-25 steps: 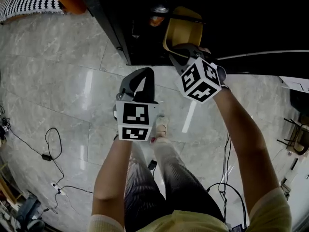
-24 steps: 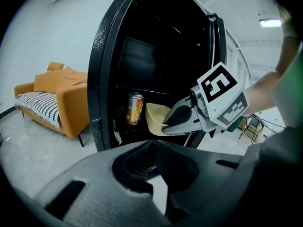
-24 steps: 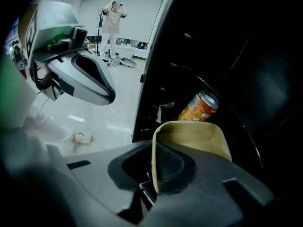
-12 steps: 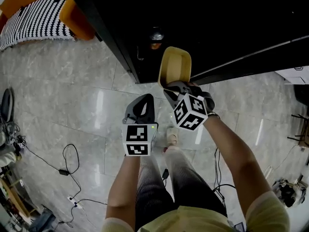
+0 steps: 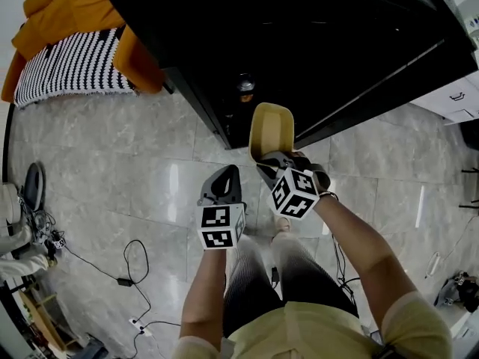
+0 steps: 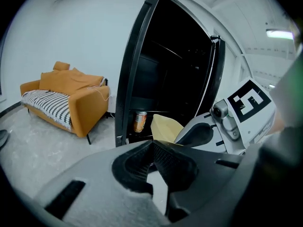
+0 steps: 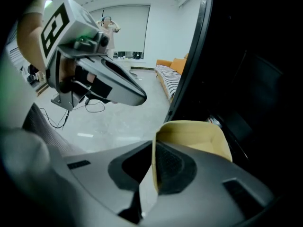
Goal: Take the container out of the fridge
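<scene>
1. Slippage is the main risk: the right gripper (image 5: pixel 275 164) pinches only one thin wall of the yellow container (image 5: pixel 271 128), so a quick swing could twist it loose onto the floor (image 5: pixel 112 163).
2. Container sits at the mouth of the open fridge (image 5: pixel 314 43), held in the air.
3. Right gripper's jaws are clamped on that wall; the left gripper (image 5: pixel 223 184), jaws together and empty, hovers beside it.
</scene>
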The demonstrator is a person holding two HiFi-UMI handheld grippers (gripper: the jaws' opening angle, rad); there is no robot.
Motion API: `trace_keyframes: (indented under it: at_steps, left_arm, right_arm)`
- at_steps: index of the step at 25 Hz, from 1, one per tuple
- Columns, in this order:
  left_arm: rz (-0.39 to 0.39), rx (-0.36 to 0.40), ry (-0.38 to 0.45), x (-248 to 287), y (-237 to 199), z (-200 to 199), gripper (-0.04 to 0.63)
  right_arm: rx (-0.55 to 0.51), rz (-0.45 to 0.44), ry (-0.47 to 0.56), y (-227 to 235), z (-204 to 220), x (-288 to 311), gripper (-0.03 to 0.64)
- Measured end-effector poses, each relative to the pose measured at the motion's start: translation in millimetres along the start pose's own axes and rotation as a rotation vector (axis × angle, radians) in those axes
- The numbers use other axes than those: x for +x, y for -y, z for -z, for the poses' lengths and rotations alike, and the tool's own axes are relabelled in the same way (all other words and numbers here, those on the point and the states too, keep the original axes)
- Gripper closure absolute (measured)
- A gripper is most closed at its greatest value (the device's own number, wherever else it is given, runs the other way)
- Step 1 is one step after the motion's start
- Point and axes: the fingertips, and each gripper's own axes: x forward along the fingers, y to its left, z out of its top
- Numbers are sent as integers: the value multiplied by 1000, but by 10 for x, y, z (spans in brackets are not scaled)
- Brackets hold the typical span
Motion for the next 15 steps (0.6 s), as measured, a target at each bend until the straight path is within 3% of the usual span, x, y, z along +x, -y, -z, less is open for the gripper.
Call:
trace_keyframes:
  at_steps: [15]
  left_arm:
    - [18,14,13,-520,89,-557,574]
  right_arm:
    - [25,14,40,-241,-400,-683,582]
